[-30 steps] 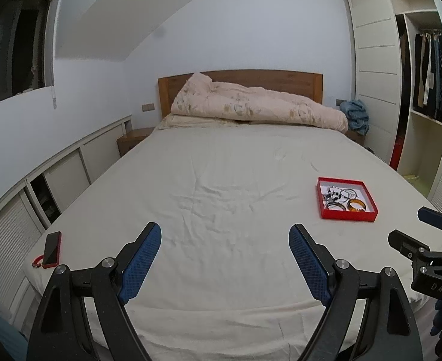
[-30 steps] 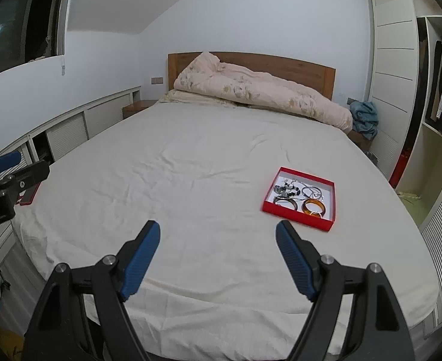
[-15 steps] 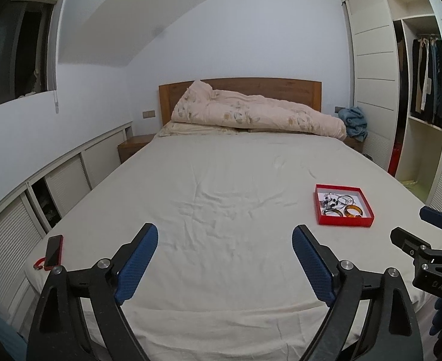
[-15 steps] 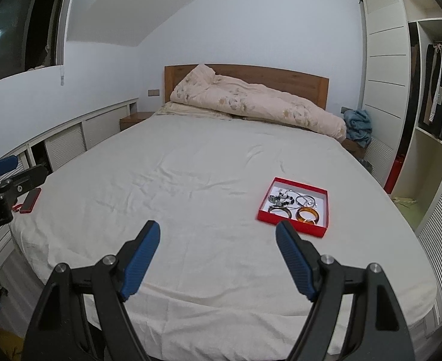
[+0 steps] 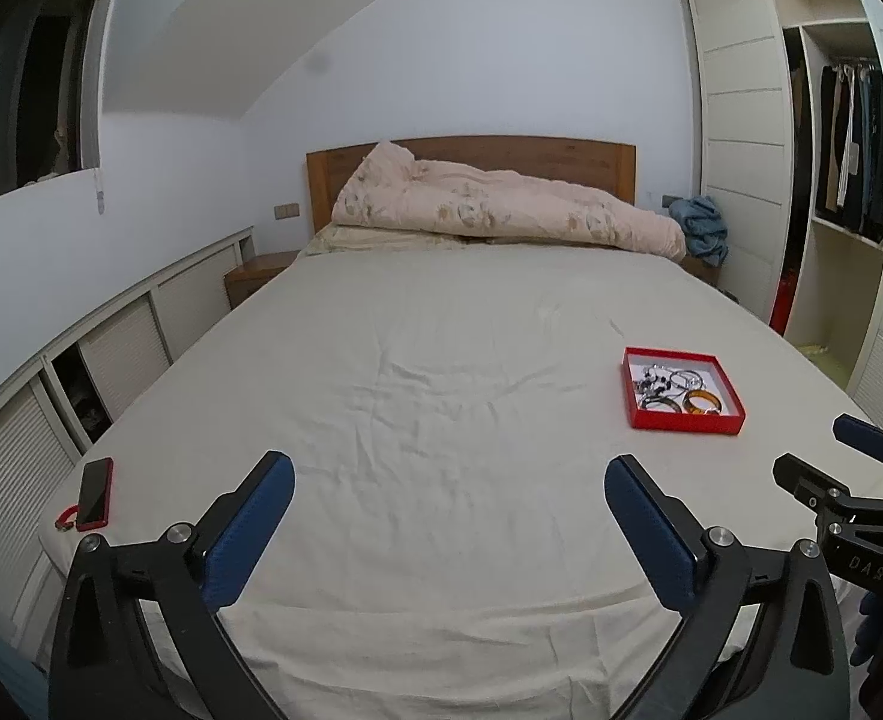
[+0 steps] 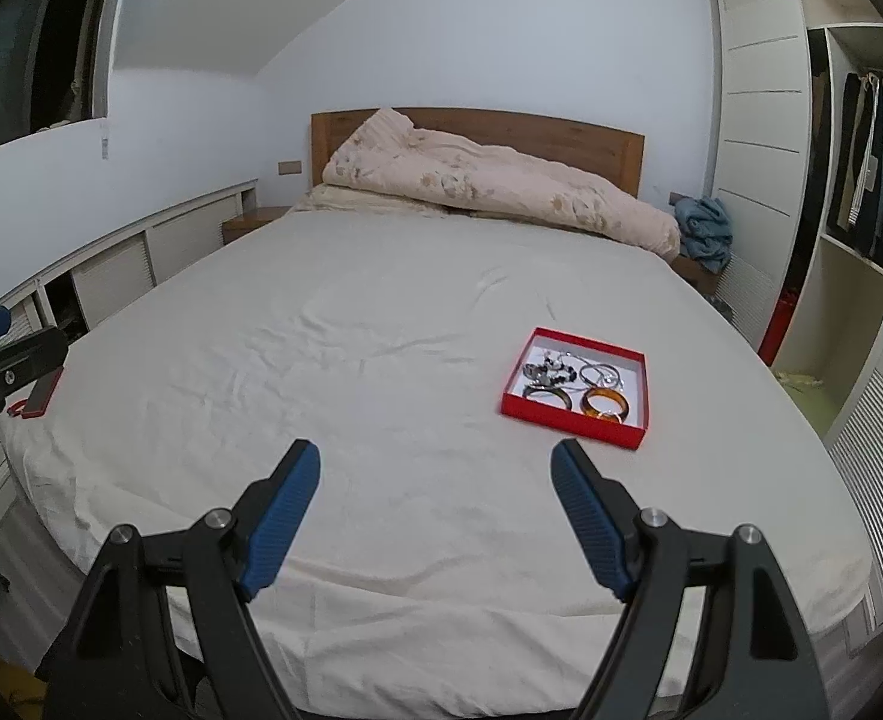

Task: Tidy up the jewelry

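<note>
One red tray point(image 6: 573, 420), one phone point(image 5: 94, 493) (two bangles point(image 6: 604, 404) inside).

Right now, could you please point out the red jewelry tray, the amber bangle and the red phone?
red jewelry tray point(image 6: 567, 420), right wrist view, near wall.
amber bangle point(image 6: 604, 404), right wrist view, its rim.
red phone point(image 5: 95, 492), left wrist view, dark screen.

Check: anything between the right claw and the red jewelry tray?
No. In the right wrist view only bare, wrinkled bedsheet lies between the open right claw and the red tray. Nothing blocks the approach.
</note>
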The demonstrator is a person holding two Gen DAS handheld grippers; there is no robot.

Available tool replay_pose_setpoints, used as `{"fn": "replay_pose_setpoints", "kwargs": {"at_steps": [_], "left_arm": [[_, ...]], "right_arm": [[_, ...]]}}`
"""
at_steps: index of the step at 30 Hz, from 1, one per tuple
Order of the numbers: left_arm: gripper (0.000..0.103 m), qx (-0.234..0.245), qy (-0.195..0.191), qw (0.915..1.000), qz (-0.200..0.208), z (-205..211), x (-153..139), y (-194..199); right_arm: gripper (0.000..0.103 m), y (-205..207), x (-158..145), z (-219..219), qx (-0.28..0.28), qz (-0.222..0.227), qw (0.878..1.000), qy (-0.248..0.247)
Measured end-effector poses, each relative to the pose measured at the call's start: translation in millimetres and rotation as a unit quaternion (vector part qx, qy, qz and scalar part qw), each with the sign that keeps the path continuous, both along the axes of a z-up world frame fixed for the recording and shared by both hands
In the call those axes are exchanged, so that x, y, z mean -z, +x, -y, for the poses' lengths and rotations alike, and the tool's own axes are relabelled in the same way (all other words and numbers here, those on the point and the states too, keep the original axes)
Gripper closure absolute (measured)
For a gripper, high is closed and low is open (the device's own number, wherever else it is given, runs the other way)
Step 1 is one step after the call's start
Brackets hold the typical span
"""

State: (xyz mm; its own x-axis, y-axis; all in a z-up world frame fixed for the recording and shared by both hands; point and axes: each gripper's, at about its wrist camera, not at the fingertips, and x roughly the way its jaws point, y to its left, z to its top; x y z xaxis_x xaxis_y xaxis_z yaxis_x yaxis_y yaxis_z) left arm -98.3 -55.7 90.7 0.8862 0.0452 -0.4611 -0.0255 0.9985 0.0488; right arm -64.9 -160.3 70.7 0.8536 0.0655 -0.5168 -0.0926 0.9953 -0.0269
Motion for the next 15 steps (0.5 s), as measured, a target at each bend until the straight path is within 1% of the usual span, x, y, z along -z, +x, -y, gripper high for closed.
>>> {"fn": "replay_pose_setpoints", "kwargs": {"at_steps": [15], "left_arm": [[0.001, 0.001, -0.001, 0.9993, -0.038, 0.7, 26.6, 21.3]], "right_arm": [[0.025, 17.1, 22.8, 3.4, 0.005, -0.026, 1.000, 0.001]]}}
